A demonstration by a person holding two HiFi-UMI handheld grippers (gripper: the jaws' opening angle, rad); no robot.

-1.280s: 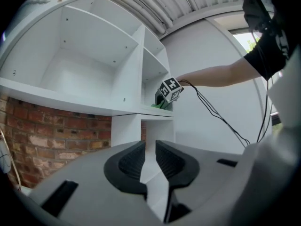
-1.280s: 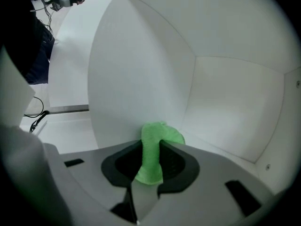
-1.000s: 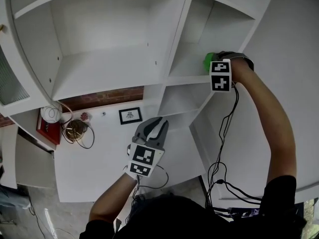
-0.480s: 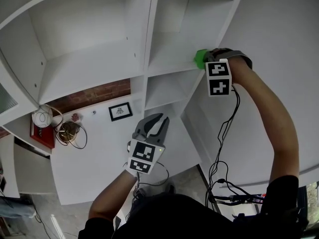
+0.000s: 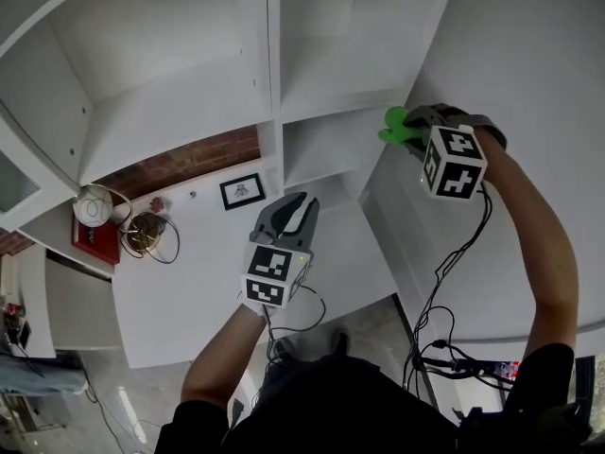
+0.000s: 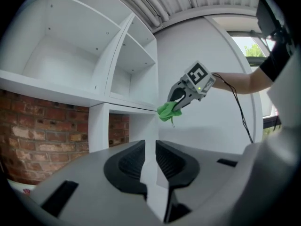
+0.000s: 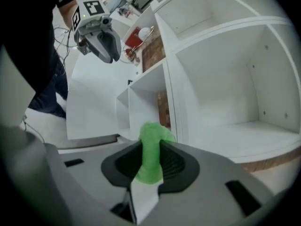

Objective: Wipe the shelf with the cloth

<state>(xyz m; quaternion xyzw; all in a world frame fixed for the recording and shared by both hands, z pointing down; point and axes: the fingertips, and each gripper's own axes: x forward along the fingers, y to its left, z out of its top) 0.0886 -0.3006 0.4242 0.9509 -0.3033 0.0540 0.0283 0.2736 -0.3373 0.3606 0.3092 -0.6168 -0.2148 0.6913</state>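
At the shelf [image 5: 340, 97] front edge, the right gripper [image 5: 408, 130] has its jaws clamped on the green cloth [image 5: 393, 127]. The left gripper [image 5: 288, 218] hangs over the counter [image 5: 189, 282], jaws nearly together and empty. The wiping step looks to be in hand. Next, the cloth needs pressing flat on the shelf and sweeping along it.

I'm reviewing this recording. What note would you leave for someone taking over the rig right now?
Right gripper: shut on the green cloth, held at the right front edge of the white shelves; I can't tell if they touch.
Left gripper: jaws nearly together, empty, held lower, away from the shelves.
Done: cloth in hand. What has been wiped doesn't show.
Left: press the cloth onto a shelf and wipe.
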